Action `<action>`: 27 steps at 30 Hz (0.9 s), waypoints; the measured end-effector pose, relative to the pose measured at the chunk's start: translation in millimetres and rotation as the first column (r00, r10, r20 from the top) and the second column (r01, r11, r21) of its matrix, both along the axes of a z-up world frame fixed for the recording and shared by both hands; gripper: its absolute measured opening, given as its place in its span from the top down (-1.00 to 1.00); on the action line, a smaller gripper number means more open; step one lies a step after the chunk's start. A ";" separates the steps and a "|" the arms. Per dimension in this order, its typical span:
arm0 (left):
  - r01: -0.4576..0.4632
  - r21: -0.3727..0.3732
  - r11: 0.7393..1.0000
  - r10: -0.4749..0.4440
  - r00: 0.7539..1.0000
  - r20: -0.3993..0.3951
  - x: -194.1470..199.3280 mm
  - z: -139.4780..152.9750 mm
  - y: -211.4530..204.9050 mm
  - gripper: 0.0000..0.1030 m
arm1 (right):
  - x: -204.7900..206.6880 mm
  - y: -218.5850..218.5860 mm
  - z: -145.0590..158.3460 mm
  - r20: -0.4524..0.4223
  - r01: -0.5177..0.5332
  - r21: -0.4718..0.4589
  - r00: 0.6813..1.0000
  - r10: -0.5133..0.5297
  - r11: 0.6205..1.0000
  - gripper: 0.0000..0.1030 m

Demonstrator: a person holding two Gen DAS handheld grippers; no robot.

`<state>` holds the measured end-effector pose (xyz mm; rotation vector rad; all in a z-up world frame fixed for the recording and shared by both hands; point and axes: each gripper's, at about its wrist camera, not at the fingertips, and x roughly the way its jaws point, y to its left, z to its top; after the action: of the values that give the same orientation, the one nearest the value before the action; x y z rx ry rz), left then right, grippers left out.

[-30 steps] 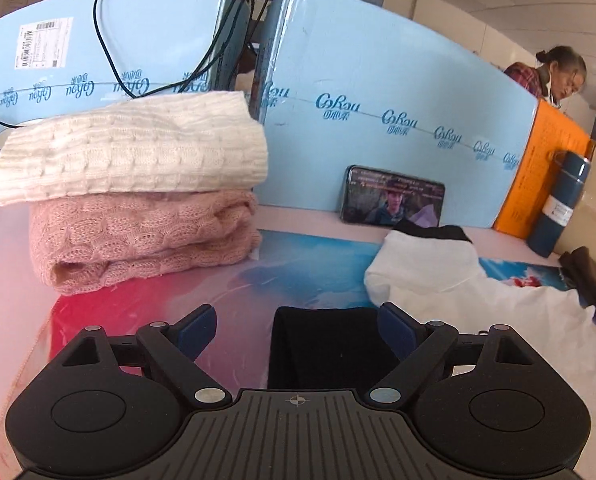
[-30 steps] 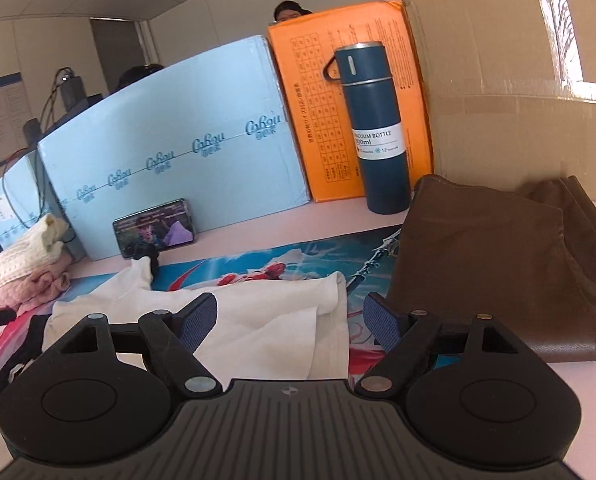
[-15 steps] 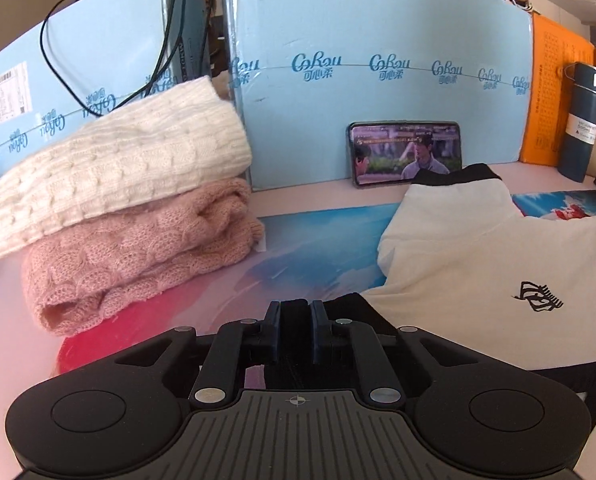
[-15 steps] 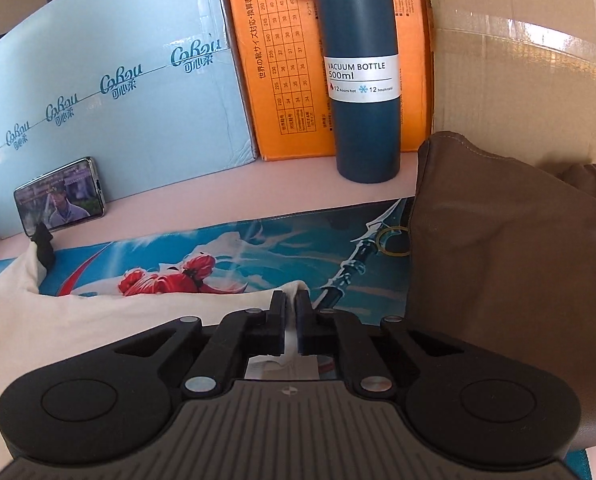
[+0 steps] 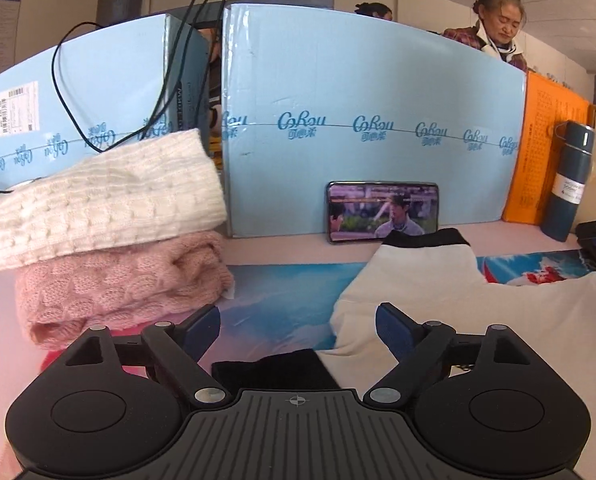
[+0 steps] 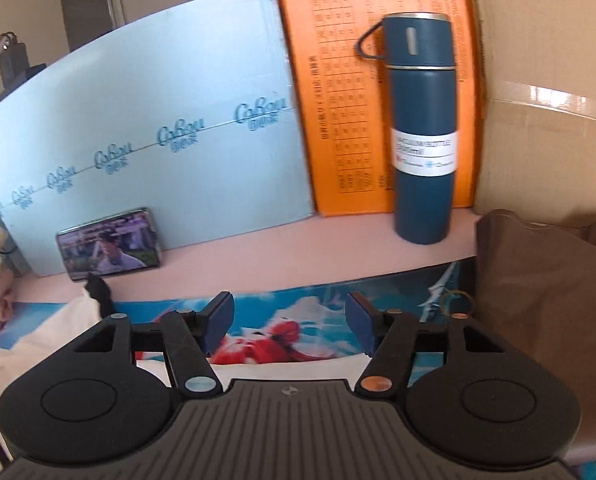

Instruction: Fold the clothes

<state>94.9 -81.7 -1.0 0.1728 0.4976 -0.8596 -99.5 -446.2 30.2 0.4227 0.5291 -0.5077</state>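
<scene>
Half the white shirt [image 5: 438, 280] out of frame

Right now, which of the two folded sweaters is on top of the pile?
The white cable-knit sweater; it lies on top of the pink sweater, which rests on the table.

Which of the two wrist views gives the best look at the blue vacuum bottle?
The right wrist view: the blue vacuum bottle stands large and whole, upright against the orange box, with cap, loop and white label visible, though slightly blurred. The left wrist view shows it small near the right edge, its base partly hidden.
</scene>
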 end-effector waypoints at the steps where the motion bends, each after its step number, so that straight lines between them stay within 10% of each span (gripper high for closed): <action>1: 0.024 0.006 1.000 -0.024 1.000 -0.003 -2.5 -3.5 -5.1 -0.71 | 14.7 5.5 1.4 0.000 -0.037 0.039 0.999 0.037 0.999 -0.32; 7: 0.048 0.077 0.996 -0.045 0.998 -0.036 0.4 -22.9 -16.1 -0.71 | 111.9 34.9 -8.9 -0.030 -0.169 0.220 0.983 0.180 0.961 -0.46; 15: 0.008 0.014 1.000 -0.006 0.990 -0.141 18.1 -27.6 -3.1 -0.71 | 171.6 55.4 -42.7 -0.041 -0.211 0.186 0.974 0.222 0.960 -0.59; 17: 0.005 0.015 1.000 -0.003 0.990 -0.144 18.2 -27.8 -2.9 -0.71 | 175.2 58.0 -45.1 -0.034 -0.229 0.163 0.971 0.237 0.960 -0.47; 19: 0.004 0.020 1.000 -0.002 0.990 -0.140 17.5 -27.9 -3.6 -0.72 | 177.4 64.6 -47.6 -0.059 -0.265 0.108 0.960 0.272 0.958 0.34; 21: 0.004 0.030 1.000 0.000 0.990 -0.142 18.1 -28.8 -5.1 -0.74 | 178.5 70.4 -48.2 -0.089 -0.298 0.045 0.950 0.301 0.954 0.76; 27: 0.001 0.049 0.999 0.006 0.990 -0.139 17.3 -30.4 -7.5 -0.77 | 170.8 50.8 -41.8 -0.045 -0.228 0.034 0.972 0.230 0.973 0.79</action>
<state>112.2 -89.2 -31.4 0.1578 0.6494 -0.8610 71.3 -395.4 -11.6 0.3718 0.6248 -0.2888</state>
